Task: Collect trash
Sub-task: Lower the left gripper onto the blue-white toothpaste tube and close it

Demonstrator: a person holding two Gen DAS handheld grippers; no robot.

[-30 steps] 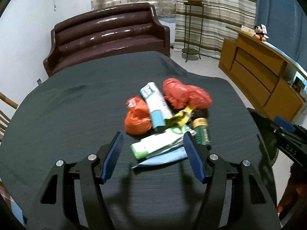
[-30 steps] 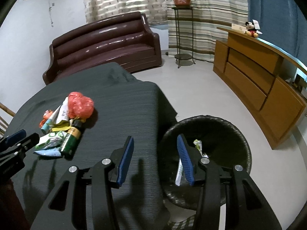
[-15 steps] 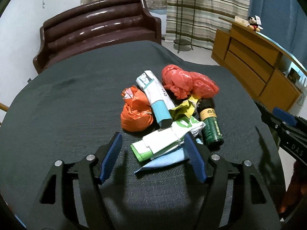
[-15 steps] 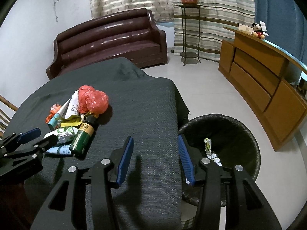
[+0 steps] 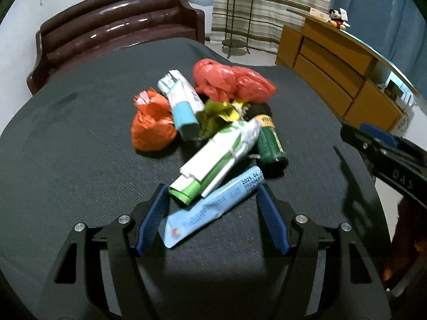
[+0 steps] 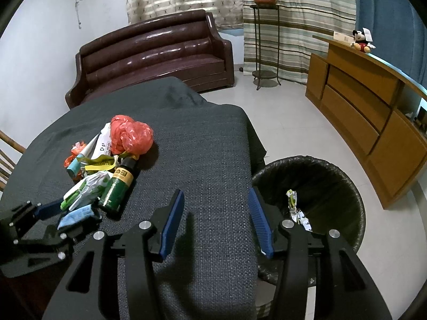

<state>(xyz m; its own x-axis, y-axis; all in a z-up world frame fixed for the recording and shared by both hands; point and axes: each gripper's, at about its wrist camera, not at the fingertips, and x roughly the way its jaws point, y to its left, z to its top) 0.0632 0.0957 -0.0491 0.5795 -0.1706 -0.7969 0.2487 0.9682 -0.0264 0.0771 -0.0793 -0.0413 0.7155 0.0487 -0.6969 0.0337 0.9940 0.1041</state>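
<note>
— What lay on the table [image 5: 66, 138]?

— A dark, coarse-woven cloth covered it, and one heap of trash sat toward its middle, a little nearer the left edge in the right wrist view. I counted seven pieces: two crumpled plastic bags, one red bag [image 5: 232, 82] and one orange bag [image 5: 152, 128]; a flattened white and blue tube [image 5: 181, 104]; a crinkled yellow wrapper [image 5: 221, 109]; a glossy white and green pouch [image 5: 216, 157], long and creased; a flat pale blue sachet [image 5: 210, 208] with printed dates; and a green bottle [image 5: 269, 144] lying on its side, round, with a yellow label band.

— And the two tools?

— The left hand-held gripper [image 5: 213, 216] was spread, its ribbed blue pads either side of the sachet's near end and the pouch's green tip, neither pad pressing on them. Its jaws had just been opening. The right hand-held gripper [image 6: 216, 221] was also spread, with nothing between its pads, over the table's right edge.

— Where did the trash go?

— A round bin [image 6: 333, 176] with a wrinkled black liner stood on the tiled floor just beside that right edge. One crumpled white and green wrapper [image 6: 296, 208] lay inside it.
</note>
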